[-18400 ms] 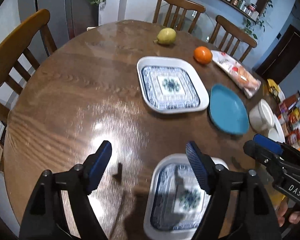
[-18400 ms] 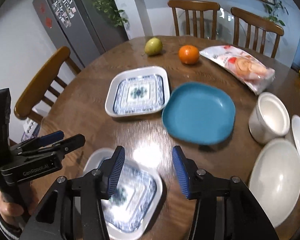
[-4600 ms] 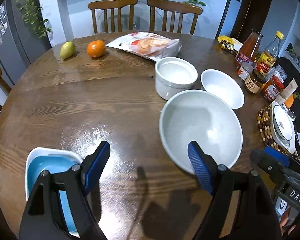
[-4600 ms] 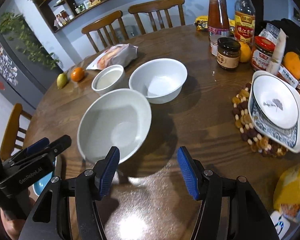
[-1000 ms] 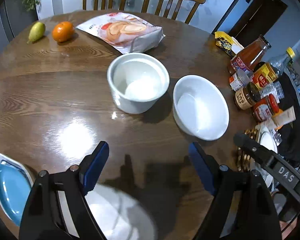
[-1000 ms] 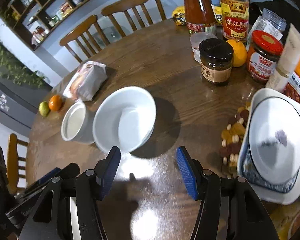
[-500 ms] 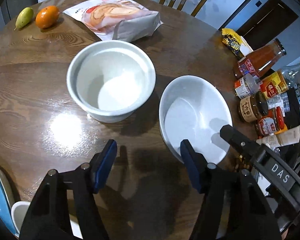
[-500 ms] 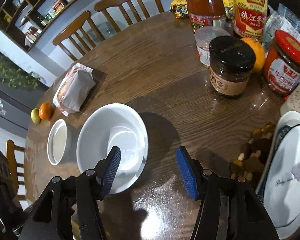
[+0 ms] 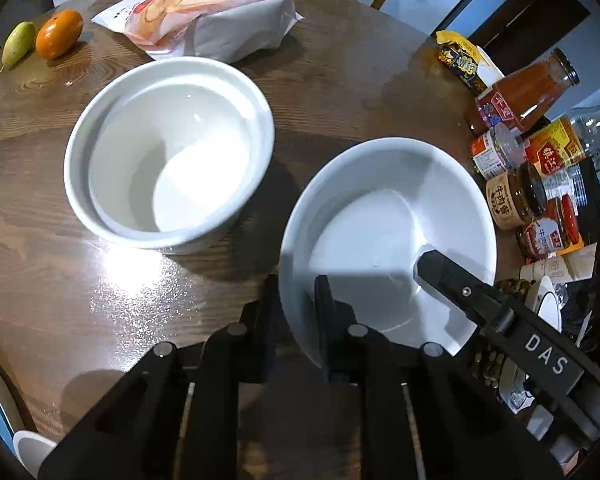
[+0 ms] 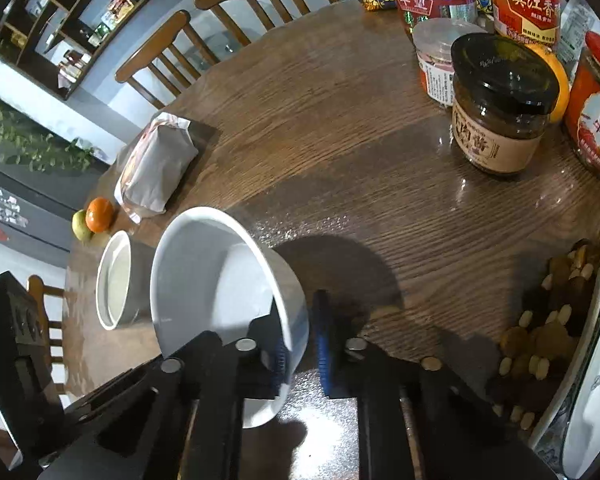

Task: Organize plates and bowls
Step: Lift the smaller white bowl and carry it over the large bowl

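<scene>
While both tongs pinch its rim, white bowl (image 9: 384,216), glossy, empty, round.

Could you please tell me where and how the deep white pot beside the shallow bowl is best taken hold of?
Probably by its rim: the deep white pot stands upright, open-mouthed, with a straight wall, so pinch that wall from above on its near-left side. The snack bag crowds the far side, the shallow bowl the right.

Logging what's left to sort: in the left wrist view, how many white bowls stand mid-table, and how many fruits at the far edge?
White bowls: 2 (shallow bowl, deep bowl)
Fruits: 2 (orange, pear)
Total: 4
</scene>
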